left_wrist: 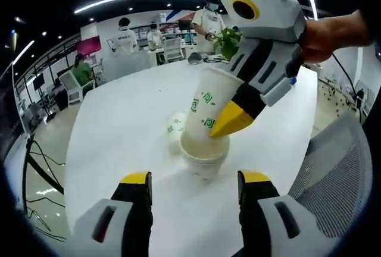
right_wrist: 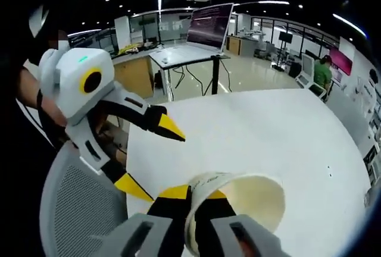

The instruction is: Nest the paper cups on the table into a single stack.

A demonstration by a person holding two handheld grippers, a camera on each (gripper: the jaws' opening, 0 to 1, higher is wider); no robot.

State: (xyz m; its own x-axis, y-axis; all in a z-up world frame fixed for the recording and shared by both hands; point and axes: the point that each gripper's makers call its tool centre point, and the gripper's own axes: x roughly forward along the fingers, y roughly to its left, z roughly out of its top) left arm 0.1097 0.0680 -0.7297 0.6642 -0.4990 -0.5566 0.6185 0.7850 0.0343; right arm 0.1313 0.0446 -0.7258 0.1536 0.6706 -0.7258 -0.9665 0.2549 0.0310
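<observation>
A white paper cup with green marks [left_wrist: 202,105] is tilted, and its bottom sits in the mouth of another cup [left_wrist: 205,157] that stands on the white table [left_wrist: 119,138]. My right gripper [left_wrist: 225,121] comes in from the upper right, shut on the tilted cup's wall. In the right gripper view its jaws [right_wrist: 191,196] pinch the cup rim [right_wrist: 205,181], with the open mouth to the right. My left gripper [left_wrist: 195,179] is open just in front of the standing cup, holding nothing; it also appears open at the left [right_wrist: 153,157]. A third cup [left_wrist: 174,125] rests just behind the stack.
A grey mesh chair [left_wrist: 333,162] [right_wrist: 77,197] stands at the table's near edge. A potted plant [left_wrist: 226,40] is at the far edge. Beyond the table there are several people at desks, and a desk with a screen [right_wrist: 205,28].
</observation>
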